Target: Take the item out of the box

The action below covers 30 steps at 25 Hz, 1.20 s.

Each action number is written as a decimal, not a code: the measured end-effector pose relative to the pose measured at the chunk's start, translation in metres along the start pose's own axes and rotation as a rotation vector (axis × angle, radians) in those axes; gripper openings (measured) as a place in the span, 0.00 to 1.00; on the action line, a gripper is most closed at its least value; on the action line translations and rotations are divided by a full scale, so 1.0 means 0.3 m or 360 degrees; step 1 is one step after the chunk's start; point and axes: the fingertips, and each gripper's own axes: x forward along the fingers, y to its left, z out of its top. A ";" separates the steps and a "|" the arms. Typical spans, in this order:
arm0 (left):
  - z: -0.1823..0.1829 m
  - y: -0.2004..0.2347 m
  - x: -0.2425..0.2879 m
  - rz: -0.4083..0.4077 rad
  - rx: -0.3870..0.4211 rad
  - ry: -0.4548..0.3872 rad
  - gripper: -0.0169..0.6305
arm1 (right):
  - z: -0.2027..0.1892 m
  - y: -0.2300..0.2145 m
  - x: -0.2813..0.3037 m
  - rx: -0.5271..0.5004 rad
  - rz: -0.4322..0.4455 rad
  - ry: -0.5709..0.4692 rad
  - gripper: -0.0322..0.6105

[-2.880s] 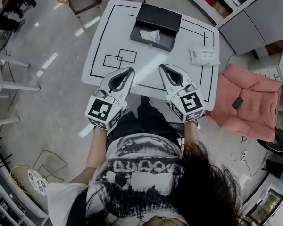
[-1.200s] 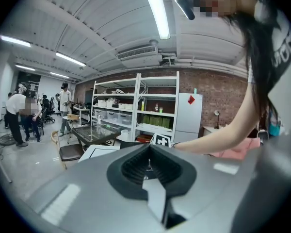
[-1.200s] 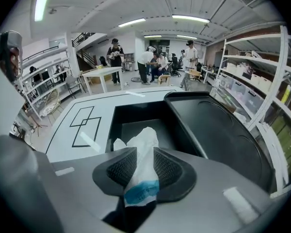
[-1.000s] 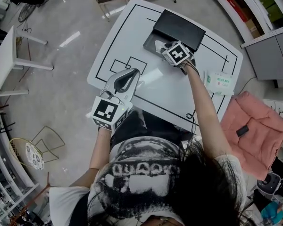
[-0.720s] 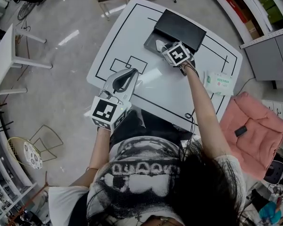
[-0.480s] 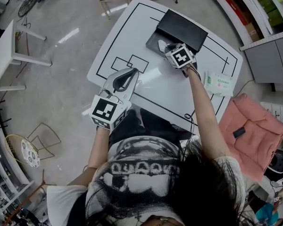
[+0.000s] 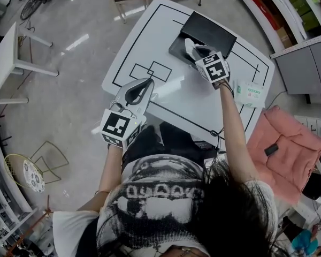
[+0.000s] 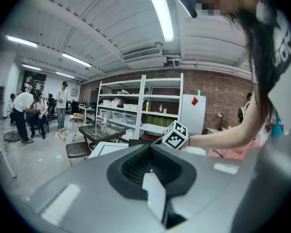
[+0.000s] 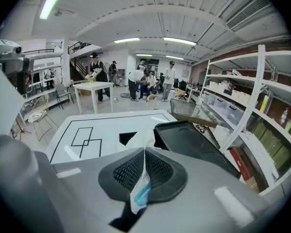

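Over the black box's near rim: packet pinched and lifted.
Your right gripper (image 7: pixel 195 50), down inside the box (image 7: pixel 211 31) a second ago, now sits higher, jaws closing on a white-and-blue plastic packet (image 9: pixel 139 193); removal looks nearly done. Your left gripper (image 7: pixel 147 82) idles, jaws together, empty. The packet's print and the green wipes pack (image 7: pixel 248 93) are unreadable.

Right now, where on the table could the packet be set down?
Free: mid-table on the white line-marked table, between the black outlined rectangles and the green-white wipes pack. Crowded: the far edge, with the black box and the right gripper, jaws closing on the white plastic packet.
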 end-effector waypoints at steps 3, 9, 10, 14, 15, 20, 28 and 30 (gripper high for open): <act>0.003 0.005 -0.028 -0.0009 0.0008 -0.0013 0.03 | 0.057 0.030 -0.073 0.0008 -0.0032 -0.0093 0.06; 0.012 0.001 -0.096 -0.0056 0.0024 -0.0046 0.03 | 0.149 0.116 -0.240 0.0031 -0.0103 -0.0260 0.06; 0.013 0.002 -0.110 -0.0065 0.0028 -0.0053 0.03 | 0.160 0.132 -0.267 0.0038 -0.0124 -0.0285 0.06; 0.009 0.008 -0.180 -0.0096 0.0037 -0.0071 0.03 | 0.195 0.212 -0.373 0.0103 -0.0209 -0.0373 0.06; 0.006 0.011 -0.200 -0.0103 0.0039 -0.0074 0.03 | 0.200 0.236 -0.397 0.0119 -0.0228 -0.0389 0.06; -0.021 0.021 -0.312 -0.0137 0.0048 -0.0082 0.03 | 0.211 0.382 -0.502 0.0168 -0.0285 -0.0444 0.06; -0.096 0.011 -0.464 -0.0232 0.0048 -0.0059 0.03 | 0.155 0.610 -0.610 0.0221 -0.0360 -0.0418 0.06; -0.118 0.008 -0.490 -0.0252 0.0042 -0.0046 0.03 | 0.138 0.658 -0.625 0.0245 -0.0367 -0.0410 0.06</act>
